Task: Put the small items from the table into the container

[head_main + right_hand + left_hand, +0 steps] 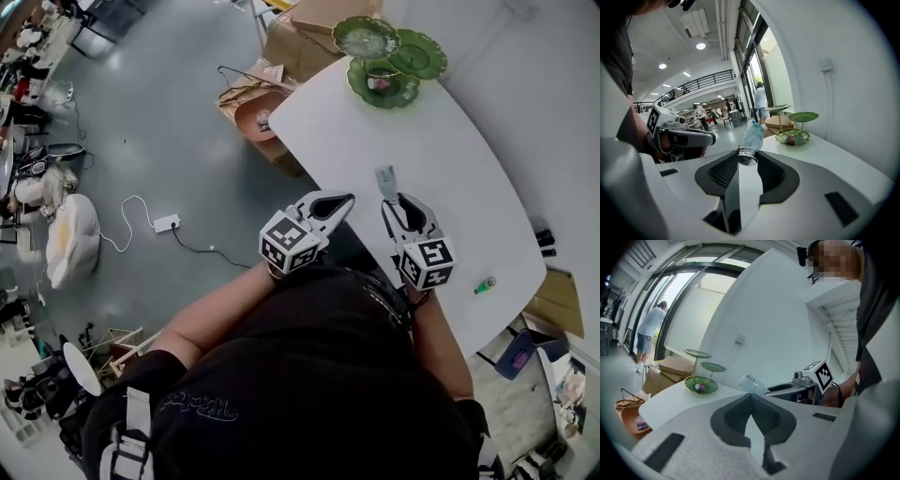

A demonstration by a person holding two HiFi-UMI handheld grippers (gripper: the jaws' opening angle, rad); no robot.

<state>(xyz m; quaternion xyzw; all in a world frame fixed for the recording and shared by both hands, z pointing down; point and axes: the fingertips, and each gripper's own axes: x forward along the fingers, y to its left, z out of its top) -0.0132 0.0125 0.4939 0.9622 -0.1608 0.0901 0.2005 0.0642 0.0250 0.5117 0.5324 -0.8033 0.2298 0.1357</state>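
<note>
My right gripper (388, 202) is shut on the silver cap of a small clear bottle (386, 177), which sticks out past the jaws (751, 136) over the white table (469, 169). Beside it, my left gripper (343, 200) is shut with nothing in it, over the table's near edge. The tiered stand of green leaf plates (405, 58) stands at the table's far end. Its lowest plate (799, 138) holds a small pinkish item (379, 82). A small green item (485, 285) lies near the table's right end.
Cardboard boxes (302, 39) and a brown basket (251, 105) sit on the floor past the table's left edge. A power strip with its cable (166, 223) lies on the grey floor. A person (648, 332) stands far off by the glass doors.
</note>
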